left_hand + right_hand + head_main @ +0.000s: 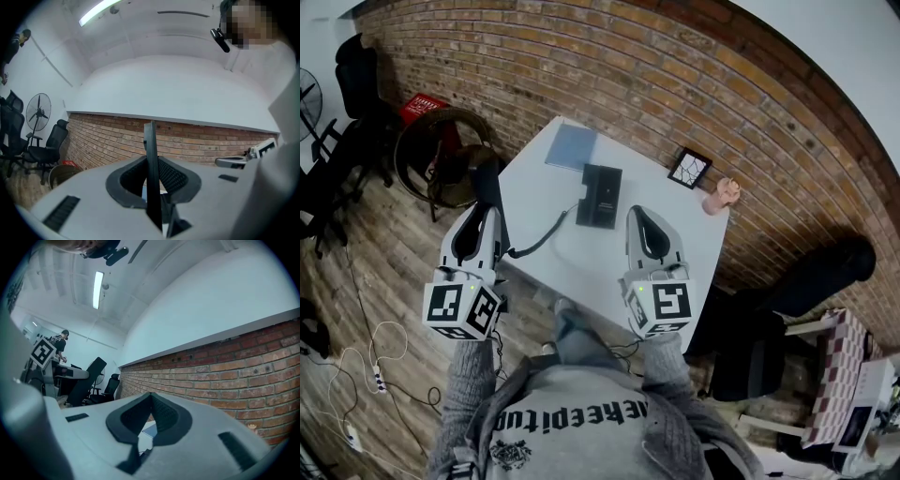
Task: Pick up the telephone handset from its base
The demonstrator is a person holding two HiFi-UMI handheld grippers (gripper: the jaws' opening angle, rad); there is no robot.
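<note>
Since the left gripper (485,214) is clamping its jaws, partly closed, on the black telephone handset (152,183), the pick-up is looking almost done. The handset is standing on its edge between the pads, off to the left of the telephone base (600,195) and beyond the table's (581,272) edge. I am judging that only carrying it fully clear is remaining. The cord (546,236) is running from the base's left side to the handset and may be pulling on the base. The right gripper (645,217) is hovering just right of the base, its jaws together and holding nothing. A blue notebook (572,146) is lying just behind the base, while a small framed picture (689,168) and a pink figurine (721,197) are sitting to its right, near the brick wall (656,84). Nothing is blocking the handset.
</note>
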